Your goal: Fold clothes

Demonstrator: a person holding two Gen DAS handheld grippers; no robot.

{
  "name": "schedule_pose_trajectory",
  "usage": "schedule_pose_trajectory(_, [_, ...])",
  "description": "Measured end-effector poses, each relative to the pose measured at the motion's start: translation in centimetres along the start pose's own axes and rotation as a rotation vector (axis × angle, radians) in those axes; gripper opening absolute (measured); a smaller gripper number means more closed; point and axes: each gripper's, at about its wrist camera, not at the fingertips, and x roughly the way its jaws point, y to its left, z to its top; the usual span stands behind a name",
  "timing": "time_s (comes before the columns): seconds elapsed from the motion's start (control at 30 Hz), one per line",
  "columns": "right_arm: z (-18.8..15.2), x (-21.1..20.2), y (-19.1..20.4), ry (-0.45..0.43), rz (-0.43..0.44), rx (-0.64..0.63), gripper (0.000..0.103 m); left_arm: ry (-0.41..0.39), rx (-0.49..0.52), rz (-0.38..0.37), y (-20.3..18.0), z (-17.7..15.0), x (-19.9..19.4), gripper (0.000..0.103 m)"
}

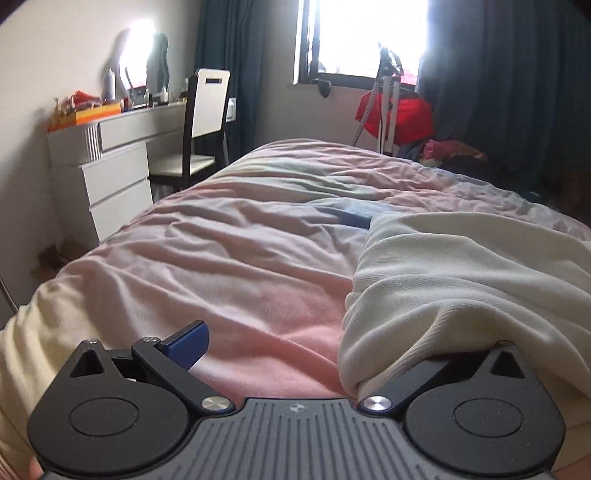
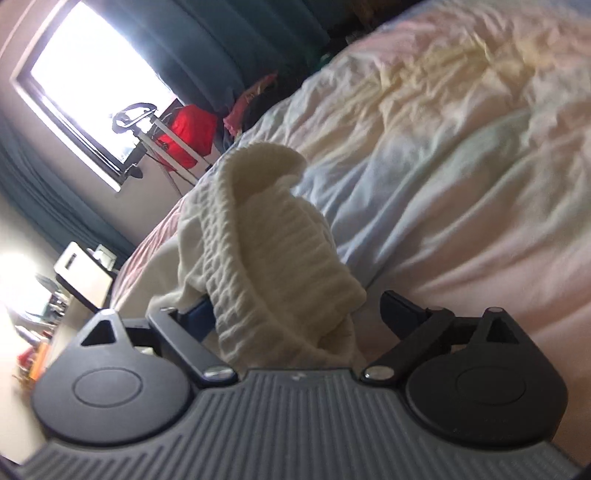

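Observation:
A cream knitted garment (image 1: 461,277) lies bunched on the right side of a pink and pastel bedspread (image 1: 221,258). My left gripper (image 1: 317,347) is open wide just above the bedspread. Its left blue pad (image 1: 188,347) is bare, and its right finger is hidden under the garment's edge. In the right wrist view a ribbed fold of the garment (image 2: 266,240) stands up between the jaws of my right gripper (image 2: 295,310), which is open. The cloth leans against its left finger, while the right finger (image 2: 399,302) stands just apart from the cloth.
A white drawer unit (image 1: 114,173) and a chair (image 1: 207,122) stand left of the bed. Below the window (image 1: 365,33) sit a red item on a stand (image 1: 402,114) and a pile of clothes. Something dark blue (image 1: 354,216) lies on the bedspread beyond the garment.

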Motion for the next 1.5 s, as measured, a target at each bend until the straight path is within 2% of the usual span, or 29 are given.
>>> schedule_pose_trajectory(0.07, [-0.2, 0.9, -1.1, 0.062, 0.073, 0.086, 0.096, 0.024, -0.019, 0.002, 0.3, -0.1, 0.2, 0.103])
schedule_pose_trajectory(0.3, [-0.6, 1.3, -0.5, 0.066, 0.118, 0.069, 0.097, 0.029, 0.012, 0.020, -0.3, -0.2, 0.2, 0.103])
schedule_pose_trajectory(0.43, [-0.2, -0.3, 0.6, 0.014, 0.239, 0.056, 0.097, 0.017, 0.049, -0.022, -1.1, -0.1, -0.1, 0.097])
schedule_pose_trajectory(0.57, [0.4, -1.6, 0.1, -0.067, 0.377, 0.125, 0.097, -0.047, 0.162, -0.098, -3.3, -0.5, -1.4, 0.097])
schedule_pose_trajectory(0.67, [0.5, -1.7, -0.1, -0.073, 0.338, 0.136, 0.097, -0.097, 0.251, -0.134, -4.9, -1.0, -2.0, 0.097])
schedule_pose_trajectory(0.77, [0.0, -0.9, 0.0, -0.039, 0.234, 0.108, 0.097, -0.107, 0.301, -0.161, -5.9, -1.3, -2.1, 0.096])
schedule_pose_trajectory(0.83, [-0.6, -0.3, 0.7, -0.005, 0.161, 0.041, 0.097, -0.098, 0.306, -0.177, -6.0, -1.4, -2.0, 0.095])
schedule_pose_trajectory(0.93, [-2.1, 1.0, 2.8, 0.040, 0.055, -0.142, 0.097, -0.089, 0.296, -0.185, -5.9, -1.4, -1.7, 0.095])
schedule_pose_trajectory(1.03, [-3.0, 0.9, 4.0, 0.037, 0.017, -0.248, 0.095, -0.077, 0.280, -0.190, -5.6, -1.2, -1.3, 0.095])
schedule_pose_trajectory(1.1, [-3.0, 0.5, 4.3, 0.027, -0.003, -0.277, 0.079, -0.067, 0.271, -0.196, -5.4, -1.1, -1.3, 0.095])
schedule_pose_trajectory(1.17, [-2.5, -0.4, 3.9, 0.003, 0.003, -0.246, 0.059, -0.041, 0.255, -0.201, -5.0, -0.8, -1.2, 0.097])
schedule_pose_trajectory(1.23, [-1.7, -1.2, 3.2, -0.028, 0.024, -0.176, 0.048, -0.002, 0.210, -0.217, -4.1, -0.5, -1.1, 0.098])
schedule_pose_trajectory(1.33, [-0.5, -1.3, 0.9, -0.056, 0.065, -0.023, 0.045, 0.079, 0.117, -0.326, -2.2, 0.4, -1.2, 0.097])
schedule_pose_trajectory(1.4, [-0.2, -0.9, 0.0, -0.060, 0.070, 0.042, 0.044, 0.123, 0.046, -0.433, -1.0, 1.0, -1.5, 0.096])
schedule_pose_trajectory(1.5, [0.0, -0.3, -0.2, -0.061, 0.076, 0.081, 0.044, 0.179, -0.126, -0.610, 1.0, 1.4, -1.3, 0.097])
